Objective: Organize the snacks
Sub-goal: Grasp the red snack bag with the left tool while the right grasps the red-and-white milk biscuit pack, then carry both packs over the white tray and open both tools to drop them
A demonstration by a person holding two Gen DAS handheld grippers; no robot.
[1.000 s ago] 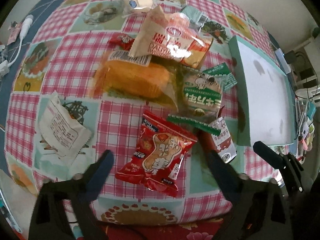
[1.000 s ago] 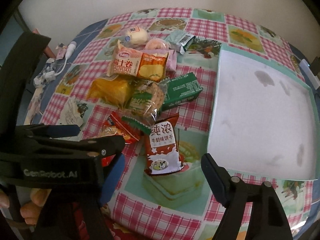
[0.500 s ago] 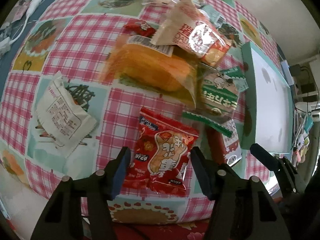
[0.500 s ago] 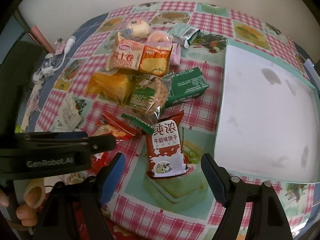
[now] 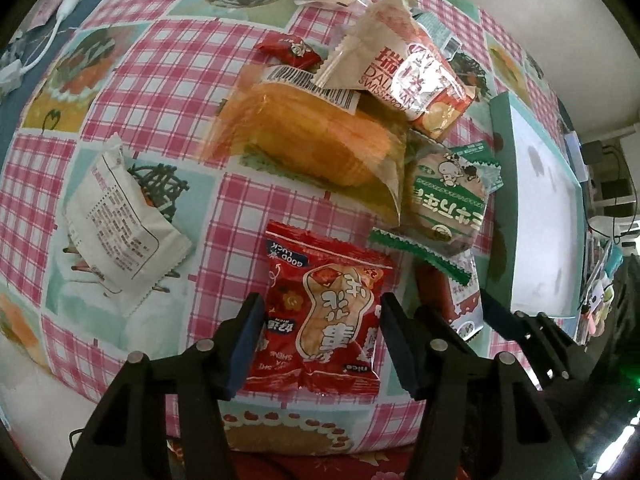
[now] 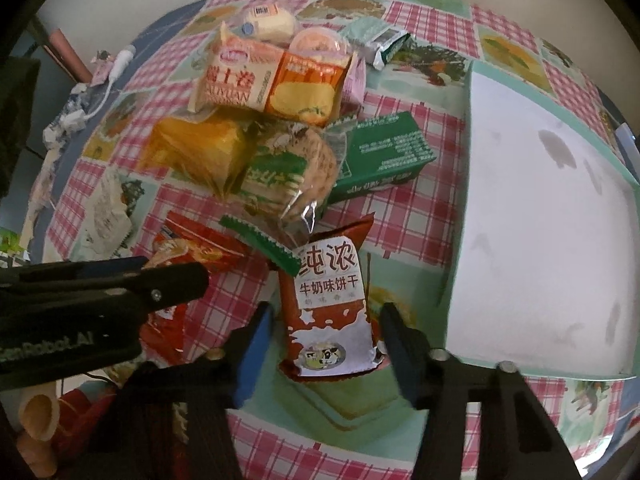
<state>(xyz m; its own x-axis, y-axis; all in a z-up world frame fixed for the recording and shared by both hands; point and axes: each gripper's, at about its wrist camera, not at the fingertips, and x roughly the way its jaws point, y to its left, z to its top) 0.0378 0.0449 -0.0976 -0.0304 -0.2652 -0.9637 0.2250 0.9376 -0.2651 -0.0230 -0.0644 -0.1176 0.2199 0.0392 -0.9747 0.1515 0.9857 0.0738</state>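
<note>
- Snacks (image 5: 340, 140) are lying in a loose heap on the checked tablecloth (image 5: 160, 80), left of a white tray with a teal rim (image 6: 540, 220).
- I am holding the left gripper (image 5: 320, 300) steeply downward over the near edge of the heap, around a red peanut packet (image 5: 324, 312).
- Its jaws have just been closing, and the blue pads are now meeting both side edges of that packet, pinching it where it lies flat on the cloth.
- I am pointing the right gripper (image 6: 326, 308) down over a brown milk biscuit packet (image 6: 332, 312), just right of the peanut packet and near the tray's left rim.
- Those jaws have just been closing too, with the biscuit packet between them, but a sliver of cloth is showing beside the left pad, so they are flanking it rather than pressing it.
- Farther off, an orange cake packet (image 5: 320, 148) is sitting under a Swiss roll packet (image 5: 404, 68), and a green round cracker packet (image 5: 444, 200) is overlapping the biscuit packet's far end.
- A green box (image 6: 384, 156) is resting between the crackers and the tray.
- A white sachet (image 5: 120, 216) is lying apart at the left.
- A small red candy (image 5: 290, 50) is sitting at the heap's far left edge.
</note>
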